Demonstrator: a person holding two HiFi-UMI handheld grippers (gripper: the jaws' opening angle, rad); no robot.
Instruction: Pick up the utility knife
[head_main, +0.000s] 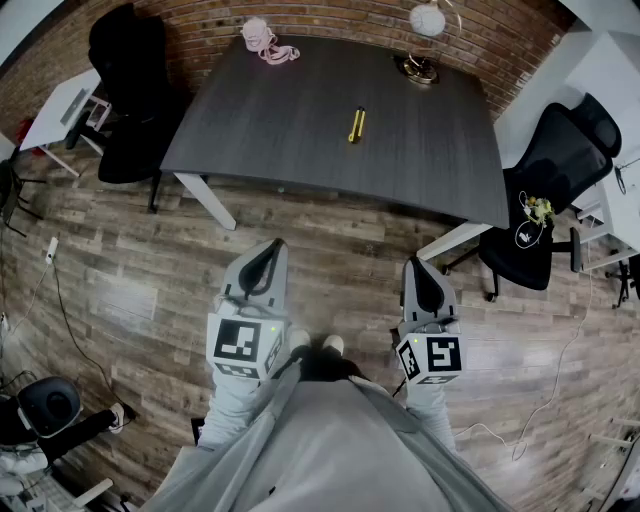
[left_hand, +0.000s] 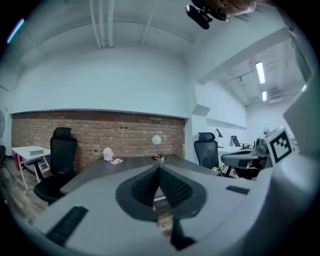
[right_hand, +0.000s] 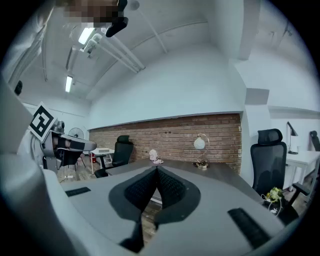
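- Two handheld grey tools, the left gripper (head_main: 268, 250) and the right gripper (head_main: 420, 268), hang over the wooden floor (head_main: 130, 280), short of the near counter edge. Each has its jaws closed on nothing.
- A yellow-and-black utility knife (head_main: 356, 125) lies near the middle of the dark grey rectangular counter (head_main: 270, 130), well apart from both.

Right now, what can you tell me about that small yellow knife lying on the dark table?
The utility knife is a slim yellow bar with some darker parts, seemingly plastic-bodied. It lies flat on the dark grey table, roughly mid-top, its length running from the near edge toward the brick-wall side. Only the tabletop touches it, and nothing else lies close by. It is too small in the head view to tell whether the blade is out.
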